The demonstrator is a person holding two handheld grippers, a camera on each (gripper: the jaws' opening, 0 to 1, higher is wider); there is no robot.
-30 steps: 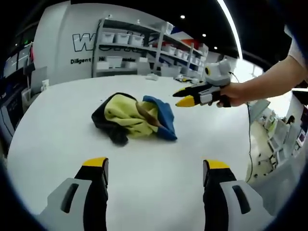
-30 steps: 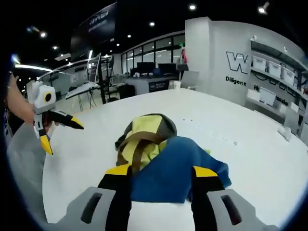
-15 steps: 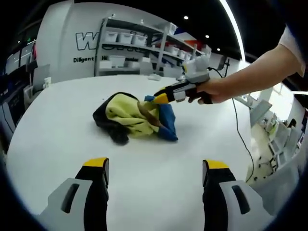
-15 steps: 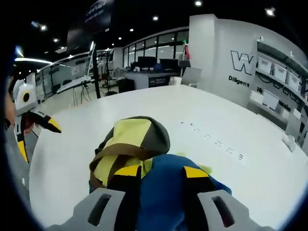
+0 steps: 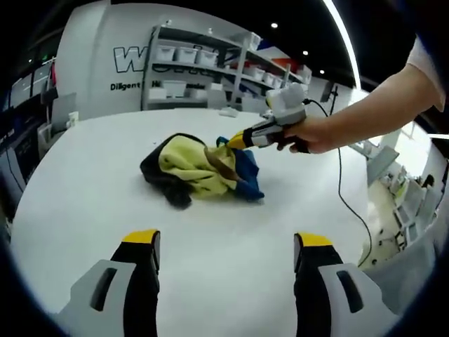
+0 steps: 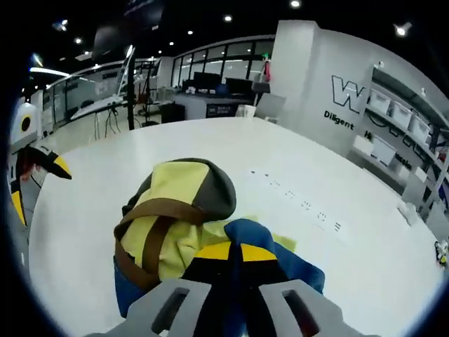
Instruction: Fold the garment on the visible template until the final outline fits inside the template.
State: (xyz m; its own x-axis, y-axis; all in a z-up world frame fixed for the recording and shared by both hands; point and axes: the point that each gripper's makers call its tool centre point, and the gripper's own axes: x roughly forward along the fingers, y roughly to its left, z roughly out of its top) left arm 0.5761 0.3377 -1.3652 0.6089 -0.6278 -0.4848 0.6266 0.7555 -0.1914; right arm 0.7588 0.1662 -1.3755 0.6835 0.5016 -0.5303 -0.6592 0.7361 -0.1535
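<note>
A crumpled garment (image 5: 191, 166) in yellow, grey, brown and blue lies in a heap on the white table (image 5: 77, 210). In the left gripper view, a hand holds my right gripper (image 5: 235, 141) with its yellow tips pressed into the blue edge at the heap's far right. My left gripper (image 5: 226, 242) hangs open above bare table, well short of the heap. In the right gripper view, the right gripper (image 6: 235, 250) has its jaws together, pinching blue fabric of the garment (image 6: 179, 210). The left gripper (image 6: 38, 188) stands open at the far left.
A row of small dark marks (image 6: 302, 203) runs across the table (image 6: 365, 281) beyond the heap. A cable (image 5: 347, 203) trails from the right gripper over the table's right edge. Shelving with white bins (image 5: 203, 63) stands behind the table.
My right gripper moved from above the table onto the garment's blue edge and went from open to shut on it. The heap shifted slightly. The left gripper stayed put.
</note>
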